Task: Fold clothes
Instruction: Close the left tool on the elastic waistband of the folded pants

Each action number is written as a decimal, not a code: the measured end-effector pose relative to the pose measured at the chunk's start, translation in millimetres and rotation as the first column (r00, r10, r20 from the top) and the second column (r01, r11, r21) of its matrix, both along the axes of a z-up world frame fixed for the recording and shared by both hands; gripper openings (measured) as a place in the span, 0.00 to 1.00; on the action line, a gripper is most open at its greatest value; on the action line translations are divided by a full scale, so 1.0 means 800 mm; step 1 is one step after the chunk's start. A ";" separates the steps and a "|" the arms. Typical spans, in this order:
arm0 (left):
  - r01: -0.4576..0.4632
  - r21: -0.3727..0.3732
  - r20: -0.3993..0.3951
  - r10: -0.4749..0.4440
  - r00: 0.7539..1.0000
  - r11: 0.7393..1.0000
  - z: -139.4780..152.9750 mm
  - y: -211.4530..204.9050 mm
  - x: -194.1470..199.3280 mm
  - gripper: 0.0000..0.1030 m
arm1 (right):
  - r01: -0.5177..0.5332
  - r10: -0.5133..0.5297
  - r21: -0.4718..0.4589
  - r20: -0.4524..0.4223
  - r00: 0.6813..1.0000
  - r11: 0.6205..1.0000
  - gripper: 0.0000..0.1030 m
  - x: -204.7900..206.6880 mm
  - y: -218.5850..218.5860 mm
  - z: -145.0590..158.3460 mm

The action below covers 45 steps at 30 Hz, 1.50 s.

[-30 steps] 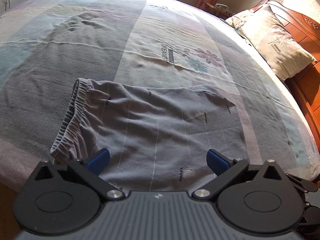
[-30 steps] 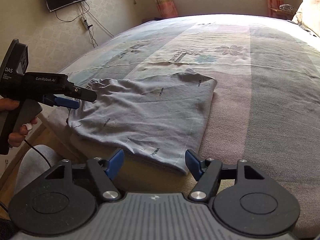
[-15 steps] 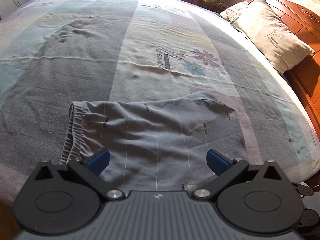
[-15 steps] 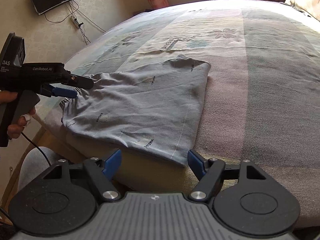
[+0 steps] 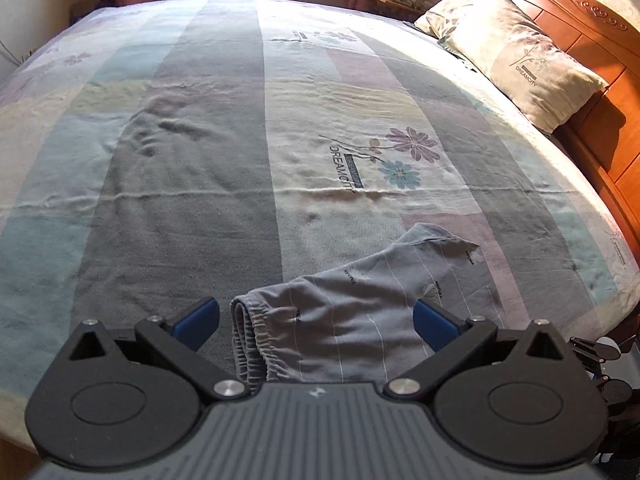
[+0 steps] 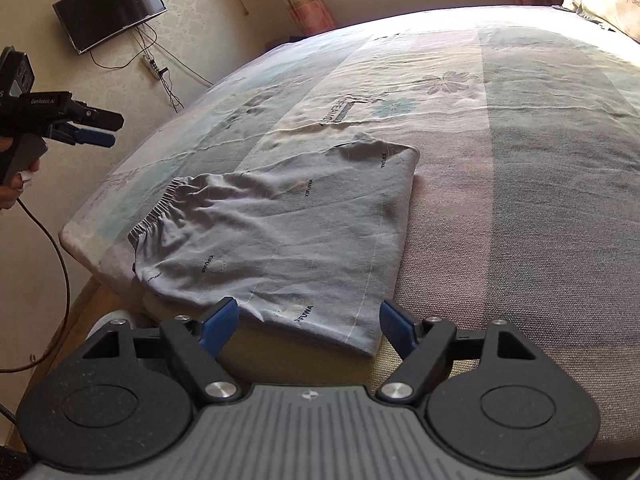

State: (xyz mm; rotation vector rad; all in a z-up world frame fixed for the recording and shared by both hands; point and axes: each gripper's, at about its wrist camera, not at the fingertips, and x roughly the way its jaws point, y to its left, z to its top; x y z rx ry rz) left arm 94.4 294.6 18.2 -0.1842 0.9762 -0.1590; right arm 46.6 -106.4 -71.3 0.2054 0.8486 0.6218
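Observation:
Grey folded shorts (image 6: 280, 232) with small printed logos lie flat near the bed's corner, the elastic waistband (image 6: 160, 208) at the left. My right gripper (image 6: 308, 318) hovers just over the near hem, its jaws opening, the blue pads clear of the cloth on both sides. My left gripper (image 5: 316, 316) stands wide open above the shorts (image 5: 360, 312) with nothing gripped. In the right wrist view the left gripper (image 6: 96, 128) hangs in the air left of the bed, away from the waistband, held by a hand.
The patterned bedspread (image 5: 200, 168) stretches far beyond the shorts. A pillow (image 5: 520, 64) leans on the wooden headboard (image 5: 592, 40) at the right. The bed's corner edge (image 6: 100, 264) drops off by the waistband. A wall-mounted TV (image 6: 110, 8) and a hanging cable (image 6: 52, 248) are at the left.
The left gripper has lifted up and away from the waistband, so the shorts sit lower and to the right in its view. The right jaws have spread a little wider.

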 end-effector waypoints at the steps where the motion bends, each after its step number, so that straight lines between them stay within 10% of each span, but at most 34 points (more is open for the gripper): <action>1: -0.021 -0.045 -0.022 0.020 1.000 0.999 -0.020 0.011 0.001 0.99 | 0.001 -0.001 0.000 -0.006 1.000 1.000 0.81 0.001 -0.001 0.000; 14: -0.187 -0.495 -0.184 0.107 0.977 0.849 -0.155 0.093 -0.003 0.99 | 0.090 -0.091 -0.020 -0.037 0.995 0.996 0.81 0.031 -0.004 -0.012; 33: -0.185 -0.749 -0.198 0.052 0.979 0.636 -0.199 0.116 -0.010 0.99 | 0.161 -0.161 -0.019 0.013 0.987 0.987 0.82 0.048 0.001 -0.001; 39: -0.145 -0.701 -0.202 0.001 0.979 0.699 -0.192 0.100 0.039 0.99 | 0.153 -0.152 -0.034 0.041 0.988 0.988 0.82 0.045 0.008 0.007; 45: -0.087 -0.739 -0.211 -0.107 0.972 0.668 -0.199 0.088 0.013 0.99 | 0.151 -0.148 -0.044 0.068 0.987 0.988 0.82 0.039 0.007 0.015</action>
